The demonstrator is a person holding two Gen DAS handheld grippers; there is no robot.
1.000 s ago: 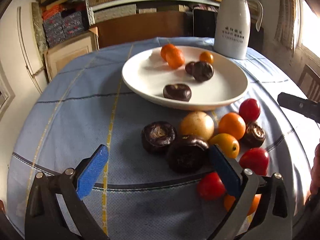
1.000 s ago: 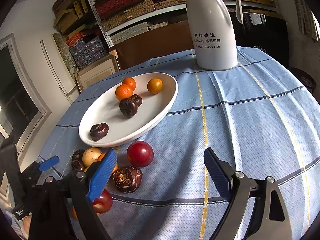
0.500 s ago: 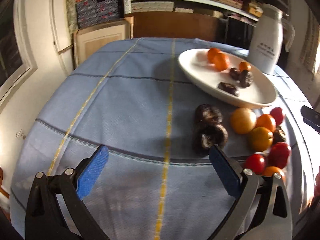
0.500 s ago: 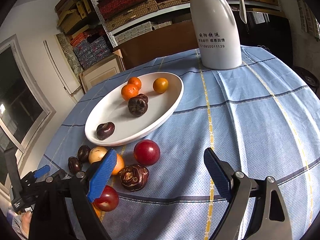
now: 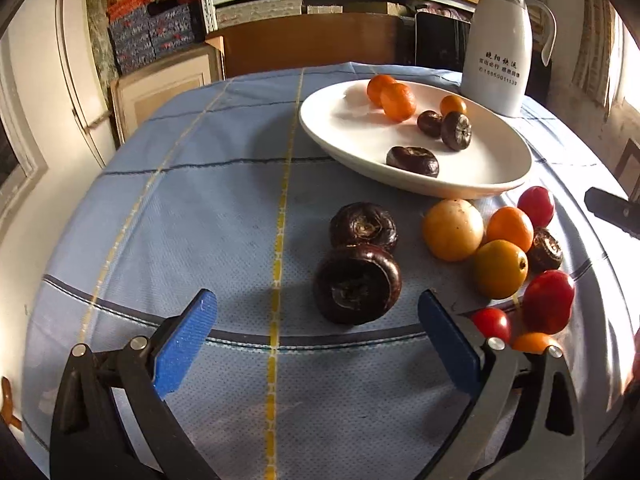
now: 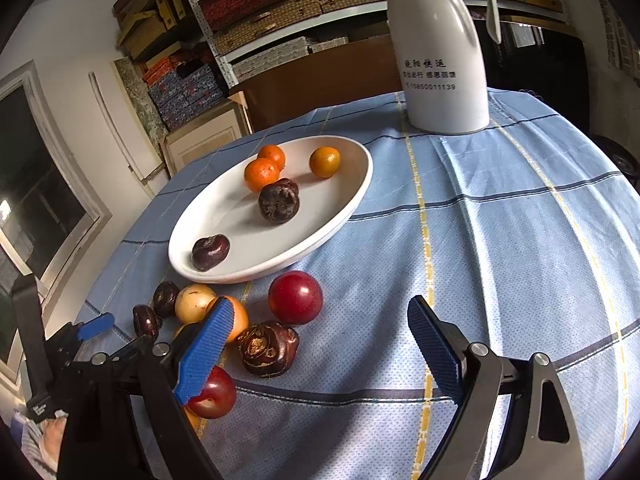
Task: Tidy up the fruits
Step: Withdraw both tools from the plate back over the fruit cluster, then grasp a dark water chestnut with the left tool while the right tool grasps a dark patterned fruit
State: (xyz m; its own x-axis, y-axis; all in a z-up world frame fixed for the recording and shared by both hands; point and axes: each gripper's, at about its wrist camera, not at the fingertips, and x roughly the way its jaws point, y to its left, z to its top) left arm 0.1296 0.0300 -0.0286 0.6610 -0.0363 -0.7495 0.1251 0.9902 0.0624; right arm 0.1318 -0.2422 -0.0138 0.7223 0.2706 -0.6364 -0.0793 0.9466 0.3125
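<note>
Fruits: six sit on the white plate (image 5: 500, 184) — three orange, three dark brown water chestnuts. Off the plate, on the blue checked cloth (image 5: 200, 208), lie three more dark chestnuts, three red fruits and about four yellow-orange ones. Left gripper (image 5: 316, 332) spread wide, holding nothing, nearest chestnut (image 5: 357, 290) just ahead. Right gripper (image 6: 320, 344) likewise spread, empty. White jug (image 6: 442, 48) stands behind the plate.

loose fruits (image 5: 453, 229) beside part-filled white plate (image 5: 480, 188)
</note>
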